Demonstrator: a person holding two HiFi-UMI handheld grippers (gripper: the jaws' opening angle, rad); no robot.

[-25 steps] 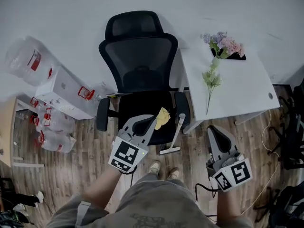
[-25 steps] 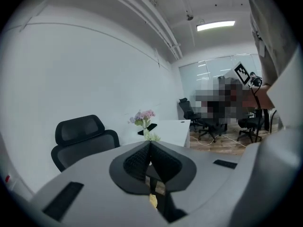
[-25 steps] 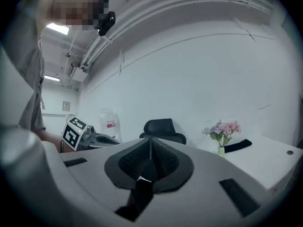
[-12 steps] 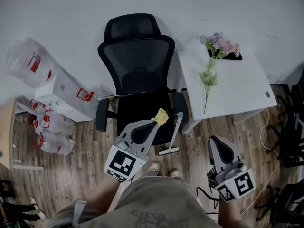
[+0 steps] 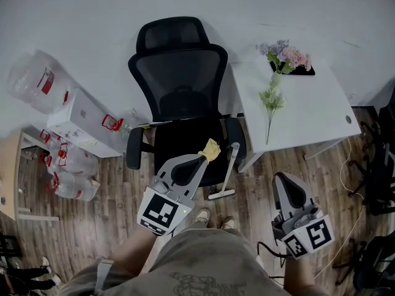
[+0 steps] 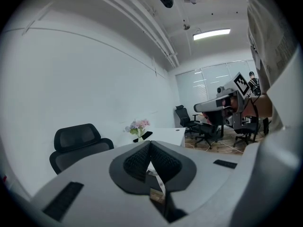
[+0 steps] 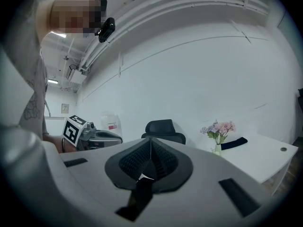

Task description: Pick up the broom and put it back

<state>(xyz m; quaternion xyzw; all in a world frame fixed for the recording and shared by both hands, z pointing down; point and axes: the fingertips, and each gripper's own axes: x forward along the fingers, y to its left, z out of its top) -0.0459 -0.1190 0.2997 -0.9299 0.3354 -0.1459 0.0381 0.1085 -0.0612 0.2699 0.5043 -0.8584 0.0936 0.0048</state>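
A short white broom [image 5: 227,169] leans against the front of the black office chair [image 5: 179,73], its flat head [image 5: 221,195] on the wood floor. My left gripper [image 5: 202,158] is shut with nothing in it, level over the chair's seat edge, just left of the broom handle. A yellow cloth-like thing [image 5: 211,149] lies at its tip; I cannot tell if they touch. My right gripper [image 5: 282,176] is shut and empty, to the right of the broom, below the white table [image 5: 308,116]. In the gripper views the left gripper [image 6: 149,143] and right gripper [image 7: 150,140] show their pads meeting.
A vase of flowers [image 5: 281,57] and a dark flat object [image 5: 299,71] stand on the table. White boxes and clear bottles with red caps [image 5: 74,134] crowd the floor at left. Cables [image 5: 355,184] trail at right. My feet [image 5: 213,217] stand in front of the chair.
Both grippers drew slightly back toward me and stayed shut. The broom and chair have not moved.
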